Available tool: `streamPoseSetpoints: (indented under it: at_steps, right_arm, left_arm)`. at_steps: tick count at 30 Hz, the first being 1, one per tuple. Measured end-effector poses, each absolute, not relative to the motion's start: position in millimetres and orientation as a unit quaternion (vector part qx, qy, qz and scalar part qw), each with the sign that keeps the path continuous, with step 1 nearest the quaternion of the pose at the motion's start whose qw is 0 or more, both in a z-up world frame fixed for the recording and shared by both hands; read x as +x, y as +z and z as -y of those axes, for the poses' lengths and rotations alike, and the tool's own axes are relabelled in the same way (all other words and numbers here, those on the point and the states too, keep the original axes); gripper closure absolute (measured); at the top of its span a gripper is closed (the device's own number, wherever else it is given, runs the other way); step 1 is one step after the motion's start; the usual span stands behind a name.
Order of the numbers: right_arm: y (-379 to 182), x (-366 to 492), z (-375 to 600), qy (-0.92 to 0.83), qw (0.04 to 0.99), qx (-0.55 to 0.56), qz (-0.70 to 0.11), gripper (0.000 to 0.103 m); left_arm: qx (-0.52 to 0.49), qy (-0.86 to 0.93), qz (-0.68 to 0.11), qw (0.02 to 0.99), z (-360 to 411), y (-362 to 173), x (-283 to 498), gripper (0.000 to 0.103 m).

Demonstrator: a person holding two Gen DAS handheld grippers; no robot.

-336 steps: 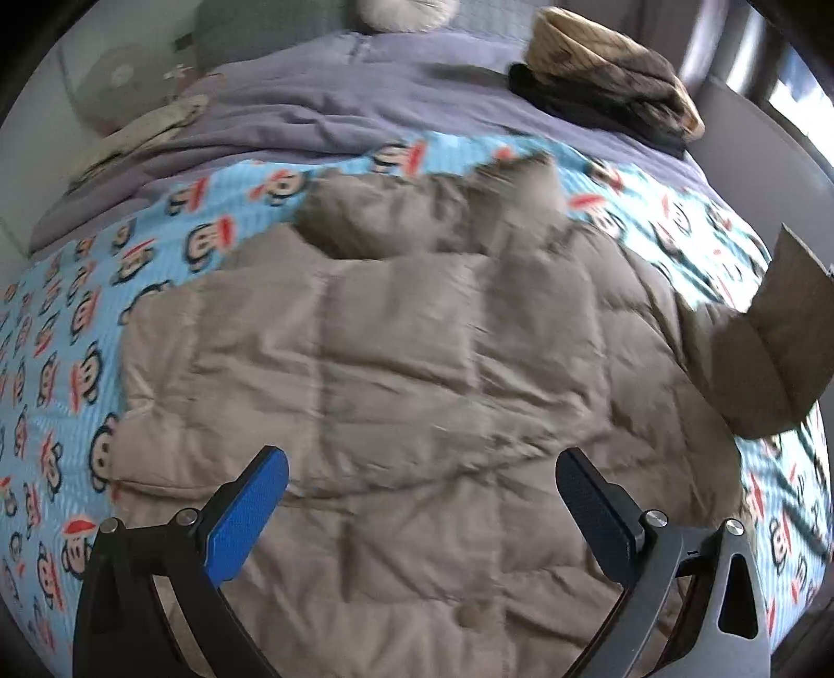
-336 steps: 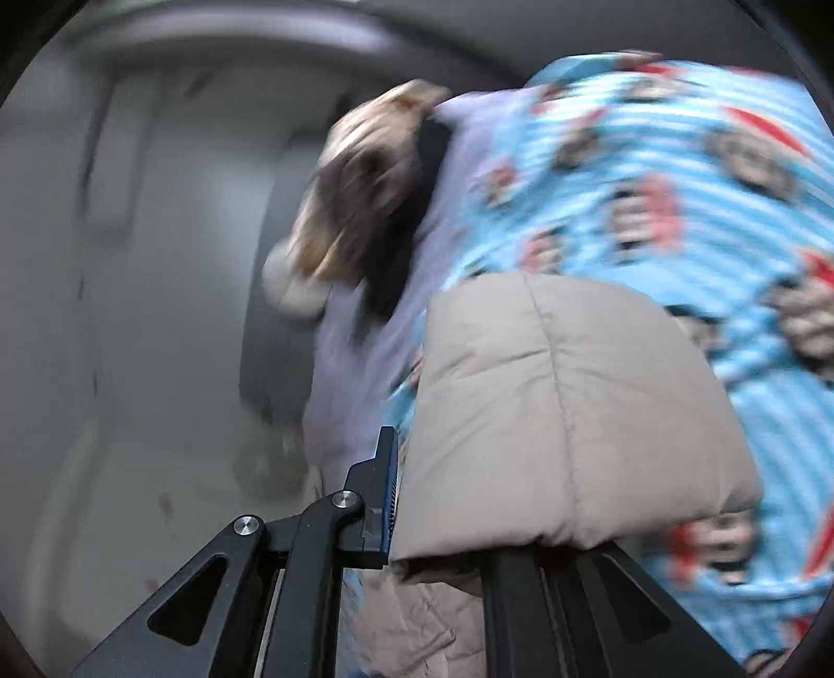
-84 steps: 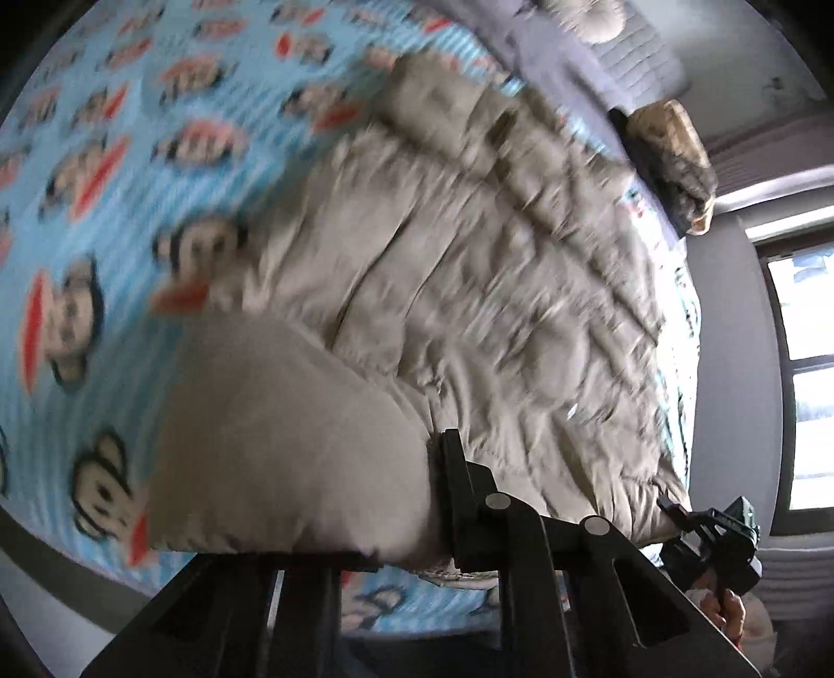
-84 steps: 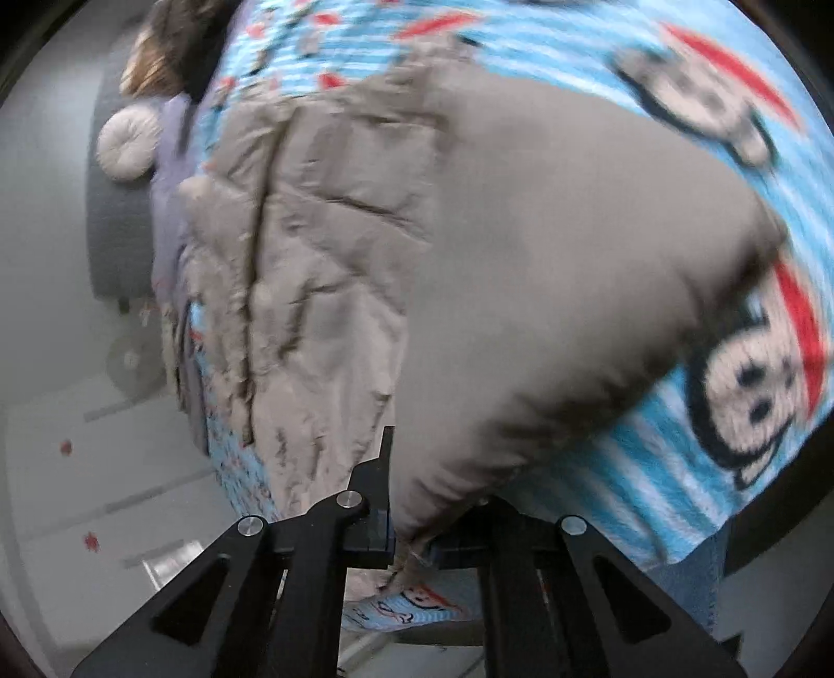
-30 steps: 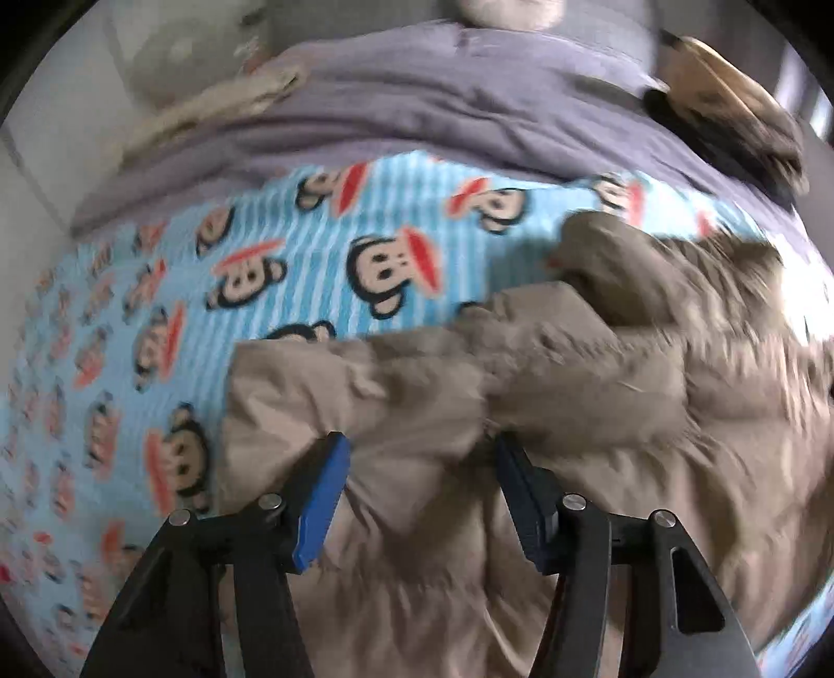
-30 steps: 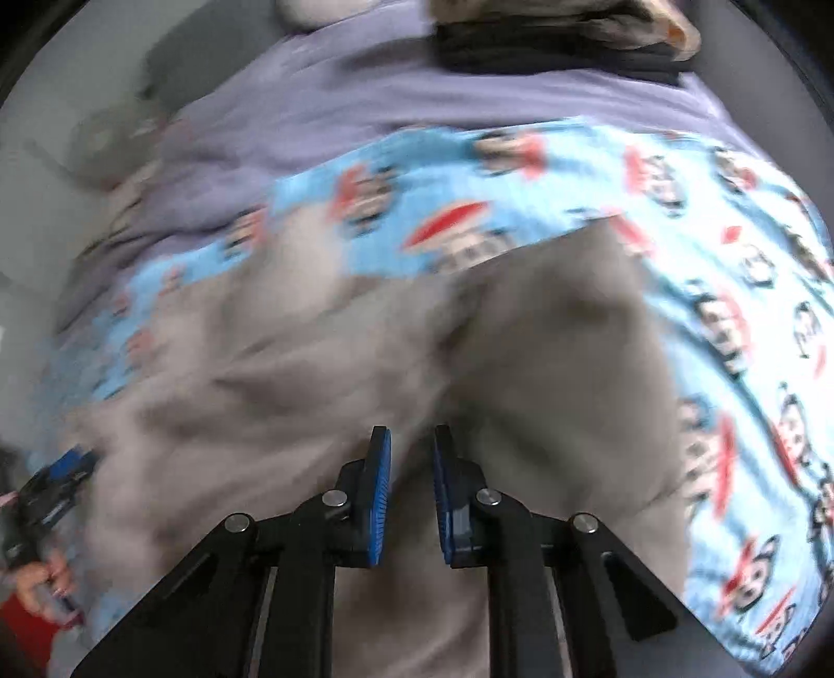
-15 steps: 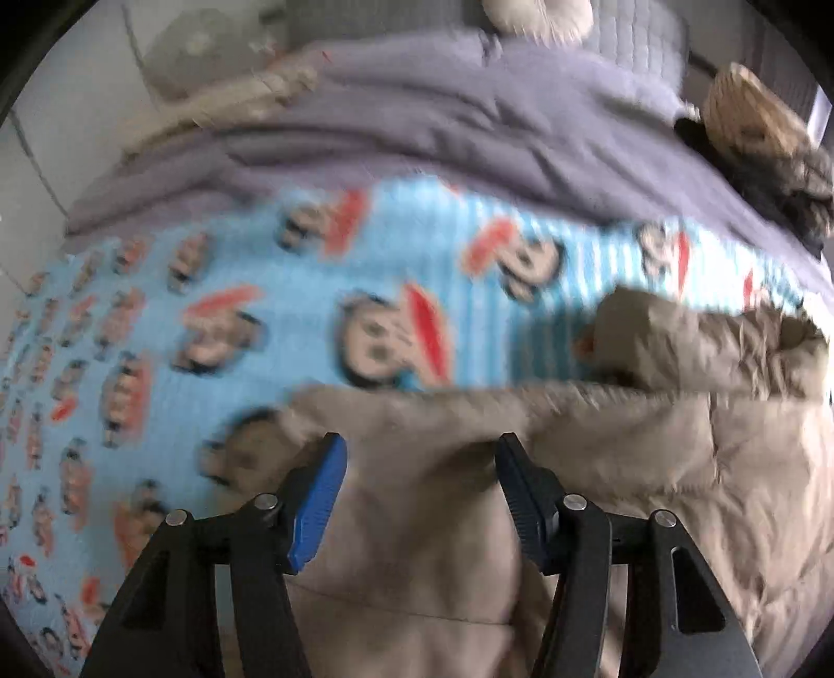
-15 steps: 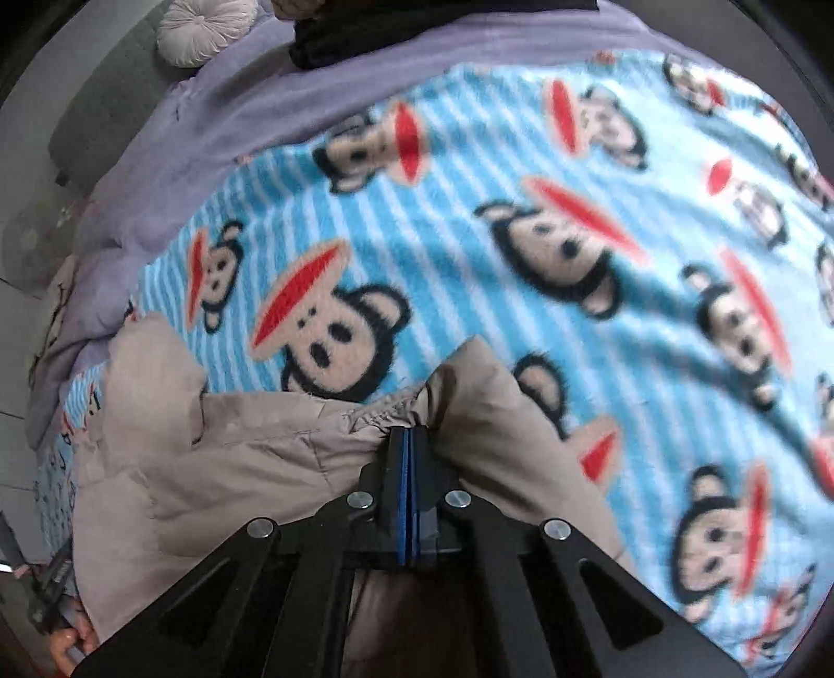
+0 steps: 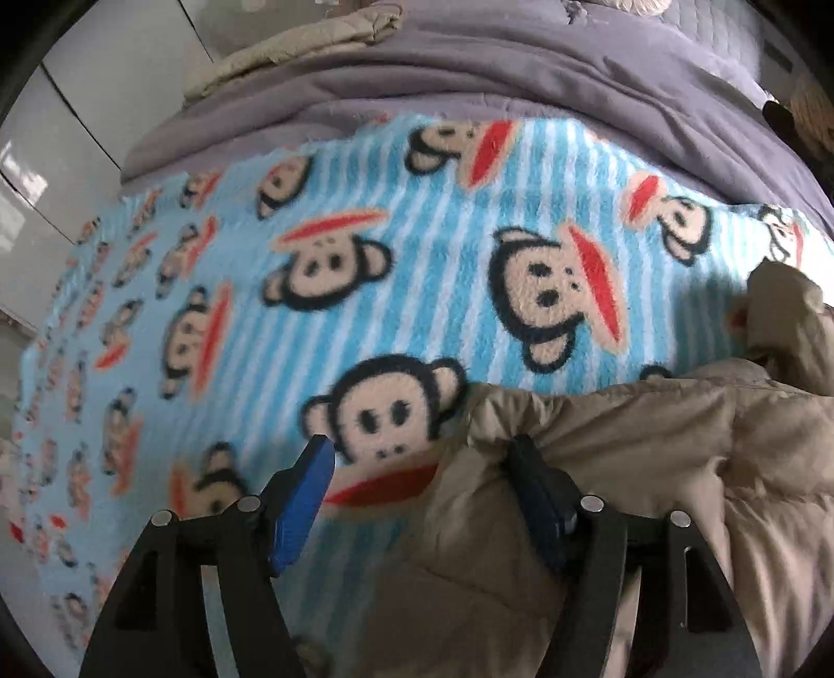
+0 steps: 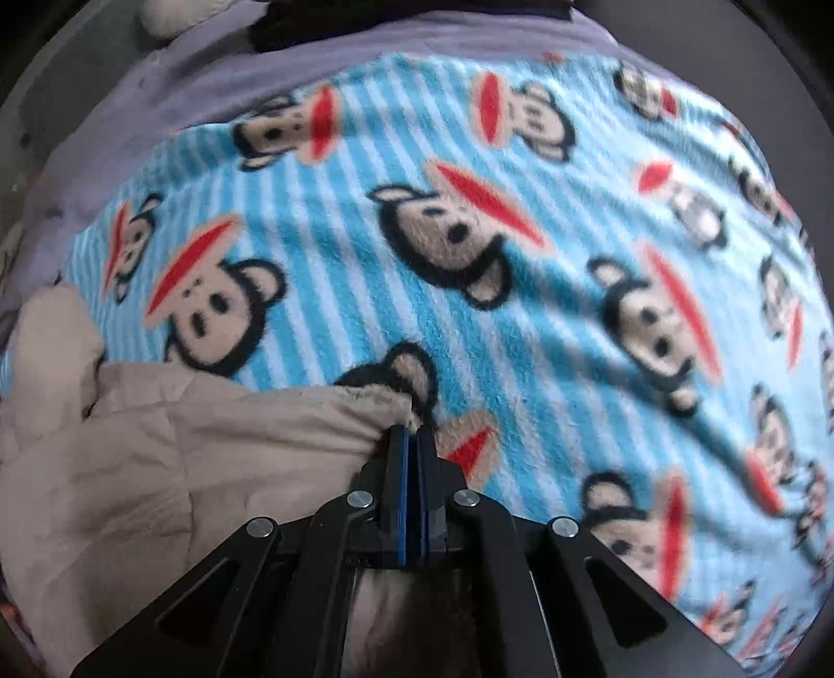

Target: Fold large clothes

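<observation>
A tan padded jacket (image 9: pixel 651 469) lies on the bed over a blue monkey-print blanket (image 9: pixel 417 250). In the left wrist view its top left corner sits between the fingers of my left gripper (image 9: pixel 422 459), which is open; the right finger presses into the fabric. In the right wrist view the jacket (image 10: pixel 182 443) fills the lower left. My right gripper (image 10: pixel 412 433) is shut on the jacket's top right corner edge, low on the blanket (image 10: pixel 521 261).
A purple duvet (image 9: pixel 521 68) covers the bed's far end, with a beige folded garment (image 9: pixel 292 47) at the far left. A white wall or cabinet (image 9: pixel 94 104) stands at the left. A dark bundle (image 10: pixel 292 26) lies on the duvet.
Both grippers have dropped lower and closer to the jacket's top corners. The left gripper has slid left, so more blanket shows. The right gripper stays shut on the corner edge.
</observation>
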State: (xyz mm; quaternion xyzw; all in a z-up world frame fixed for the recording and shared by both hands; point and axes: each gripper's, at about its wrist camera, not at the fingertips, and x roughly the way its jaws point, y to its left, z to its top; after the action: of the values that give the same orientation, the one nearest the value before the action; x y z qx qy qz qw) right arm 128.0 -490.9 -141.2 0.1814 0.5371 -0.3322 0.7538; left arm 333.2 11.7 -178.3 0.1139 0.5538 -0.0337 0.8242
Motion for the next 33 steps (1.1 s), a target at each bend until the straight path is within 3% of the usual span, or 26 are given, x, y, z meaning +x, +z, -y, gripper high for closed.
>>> streamPoseSetpoints:
  at_steps: [5,6,7,9,18,19,20,22,27,32,33]
  right_arm:
    - [-92,97,464,-0.309,0.784,0.222,-0.491,0.098]
    - [-86,88,458,-0.304,0.787,0.232,-0.485,0.089]
    - [-81,78,448,-0.298,0.789,0.243,-0.480,0.071]
    - [-75,52,428,-0.293,0.791,0.257,-0.472,0.044]
    - [-80,-33,348,-0.259,0.776,0.288,-0.498,0.043]
    - [-85,-39,343,-0.256,0.770,0.297,-0.503,0.043]
    - [-90,-46,338,-0.254,0.764,0.305,-0.509,0.043]
    - [-97,-55,331,-0.254,0.755,0.313,-0.517,0.043]
    - [-108,-67,318,-0.249,0.742,0.323,-0.531,0.041]
    - [-110,-73,311,-0.238,0.741,0.341,-0.527,0.030]
    - [-111,-74,310,-0.234,0.741,0.347,-0.524,0.024]
  left_arm:
    - [0.122,-0.059,-0.545,0.828,-26,-135,298,0.033]
    - [0.122,-0.063,-0.548,0.825,-28,-133,290,0.033]
    - [0.124,-0.066,-0.552,0.822,-31,-132,282,0.033]
    - [0.131,-0.072,-0.557,0.817,-33,-128,259,0.033]
    - [0.114,-0.097,-0.595,0.790,-38,-129,162,0.032]
    - [0.111,-0.100,-0.598,0.788,-38,-129,156,0.029]
    - [0.108,-0.103,-0.602,0.785,-38,-130,147,0.015]
    - [0.102,-0.104,-0.600,0.787,-39,-129,137,0.002]
    - [0.087,-0.103,-0.610,0.780,-42,-126,118,0.002]
    - [0.076,-0.108,-0.618,0.775,-44,-126,111,0.002]
    - [0.076,-0.109,-0.618,0.775,-44,-126,109,0.002]
